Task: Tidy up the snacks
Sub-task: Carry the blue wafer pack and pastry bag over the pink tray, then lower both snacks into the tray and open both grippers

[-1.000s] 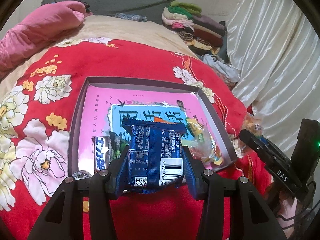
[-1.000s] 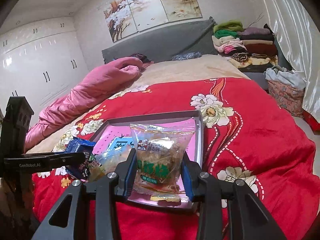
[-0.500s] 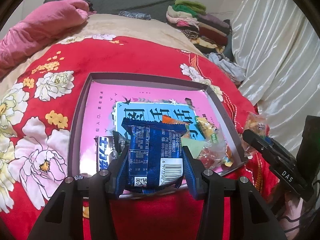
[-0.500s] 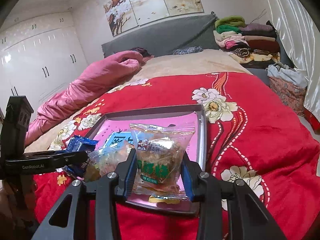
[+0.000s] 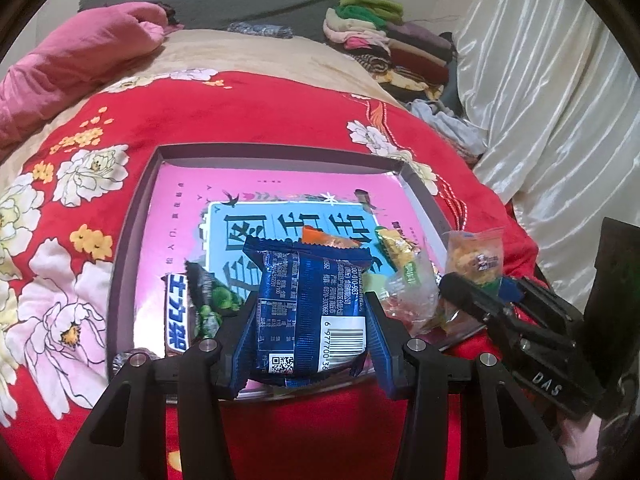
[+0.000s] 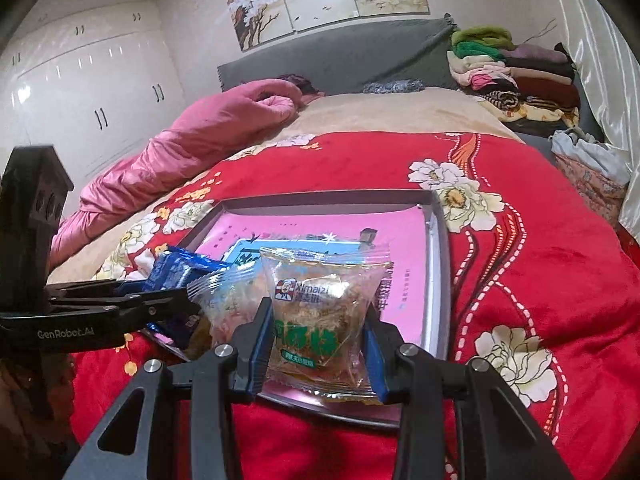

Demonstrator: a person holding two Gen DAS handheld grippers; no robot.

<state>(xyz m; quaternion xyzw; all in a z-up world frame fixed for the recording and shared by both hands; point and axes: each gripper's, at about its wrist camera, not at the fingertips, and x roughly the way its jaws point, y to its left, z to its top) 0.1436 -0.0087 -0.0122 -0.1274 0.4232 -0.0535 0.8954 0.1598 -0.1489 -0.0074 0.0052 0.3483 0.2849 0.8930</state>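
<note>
My left gripper [image 5: 308, 320] is shut on a blue snack packet [image 5: 310, 304], held over the near edge of a pink-lined tray [image 5: 136, 216]. My right gripper [image 6: 318, 328] is shut on a clear packet of yellow snack [image 6: 320, 316], over the tray's near right corner [image 6: 436, 248]. Each gripper shows in the other's view: the right one [image 5: 472, 296] with its packet [image 5: 476, 256], the left one [image 6: 160, 300] with the blue packet [image 6: 176, 272]. In the tray lie a chocolate bar [image 5: 176, 312], a green packet [image 5: 212, 304], an orange packet [image 5: 324, 240] and clear wrapped snacks [image 5: 404, 280].
The tray rests on a red flowered bedspread [image 5: 248, 108]. A pink quilt [image 6: 188, 140] lies at the far left. Folded clothes [image 6: 512, 76] are stacked at the headboard. White curtains [image 5: 552, 92] hang on the right. White wardrobes [image 6: 88, 92] stand at the left.
Both grippers have moved forward a little over the tray's near edge, still holding their packets. The right gripper has come closer to the left one.
</note>
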